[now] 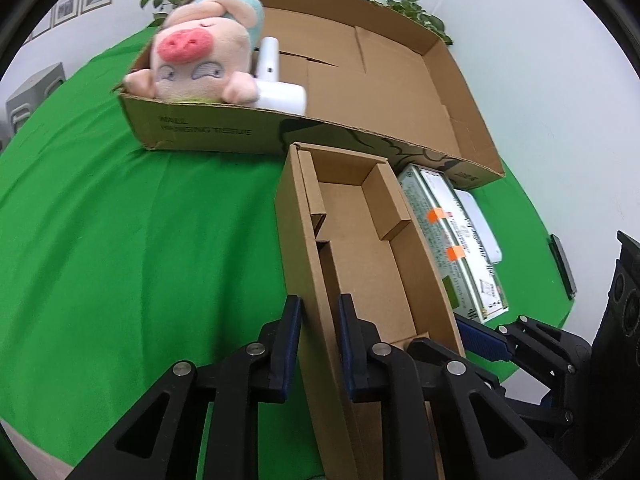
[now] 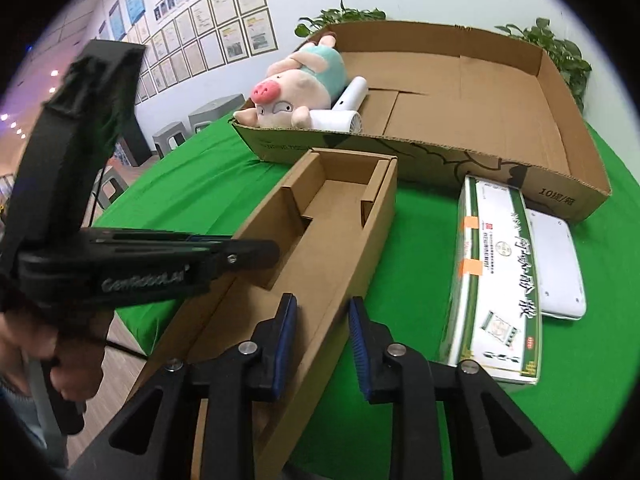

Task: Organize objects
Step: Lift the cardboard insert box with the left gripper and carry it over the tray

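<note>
A long narrow open cardboard box (image 1: 360, 248) lies on the green cloth; it also shows in the right wrist view (image 2: 320, 240). My left gripper (image 1: 320, 344) is shut on its left wall. My right gripper (image 2: 322, 340) straddles its right wall, pads close to the card. Behind it a large shallow cardboard box (image 1: 400, 80) holds a pink pig plush (image 1: 200, 56) and a white hair dryer (image 1: 276, 80). A green-and-white carton (image 2: 496, 276) and a white flat device (image 2: 560, 264) lie to the right.
The green cloth (image 1: 120, 260) covers the table. Potted plants (image 2: 560, 56) stand behind the large box. Framed papers (image 2: 208, 28) hang on the far wall, and grey stools (image 2: 212, 114) stand beyond the table's left edge.
</note>
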### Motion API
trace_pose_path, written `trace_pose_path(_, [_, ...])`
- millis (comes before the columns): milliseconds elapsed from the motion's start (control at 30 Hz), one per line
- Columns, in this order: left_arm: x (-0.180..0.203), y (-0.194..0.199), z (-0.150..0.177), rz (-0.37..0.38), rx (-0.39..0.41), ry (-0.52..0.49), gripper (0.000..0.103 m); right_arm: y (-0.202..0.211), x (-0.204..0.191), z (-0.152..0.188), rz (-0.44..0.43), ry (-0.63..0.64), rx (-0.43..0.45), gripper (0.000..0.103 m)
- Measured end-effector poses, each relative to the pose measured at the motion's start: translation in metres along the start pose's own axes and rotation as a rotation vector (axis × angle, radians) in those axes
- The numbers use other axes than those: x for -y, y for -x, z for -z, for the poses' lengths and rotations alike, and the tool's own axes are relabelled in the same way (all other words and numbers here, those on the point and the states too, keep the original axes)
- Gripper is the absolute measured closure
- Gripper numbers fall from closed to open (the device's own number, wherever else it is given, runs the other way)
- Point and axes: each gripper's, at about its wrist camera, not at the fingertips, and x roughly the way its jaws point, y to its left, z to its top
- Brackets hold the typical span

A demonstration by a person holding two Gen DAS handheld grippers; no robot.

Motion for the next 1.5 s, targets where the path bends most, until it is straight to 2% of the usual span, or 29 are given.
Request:
trace_pose_path(300, [-0.001, 0.011, 0.006, -0.008, 0.020, 0.004, 0.088, 0.005, -0.004, 0.003, 0.043, -0.026, 0.019, 0.086])
trace_pose_path(633, [0.025, 0.048, -0.008, -0.007, 0.134, -0.072, 0.088, 0.040, 0.000, -0.006, 0.066, -0.046, 0.171, 0.087])
trace_pose_path(800, [0.045, 0.064, -0.031, -0.018, 0.202, -0.127, 0.088, 0.051, 0.009, -0.028, 0.081, -0.059, 0.244, 0.088])
trace_pose_path(933, [0.066, 0.082, -0.071, -0.029, 0.273, -0.183, 0.088, 0.066, 0.019, -0.067, 0.110, -0.035, 0.340, 0.088])
trace_pose_path(1133, [0.097, 0.117, -0.155, -0.032, 0.401, -0.278, 0.088, 0.087, 0.036, -0.133, 0.131, -0.018, 0.461, 0.089])
trace_pose_path(1333, [0.106, 0.110, -0.235, -0.051, 0.398, -0.281, 0.088, 0.070, 0.066, -0.203, 0.121, -0.050, 0.443, 0.089])
trace_pose_path(1500, [0.106, 0.097, -0.279, -0.055, 0.382, -0.273, 0.089, 0.060, 0.077, -0.225, 0.131, -0.051, 0.440, 0.090])
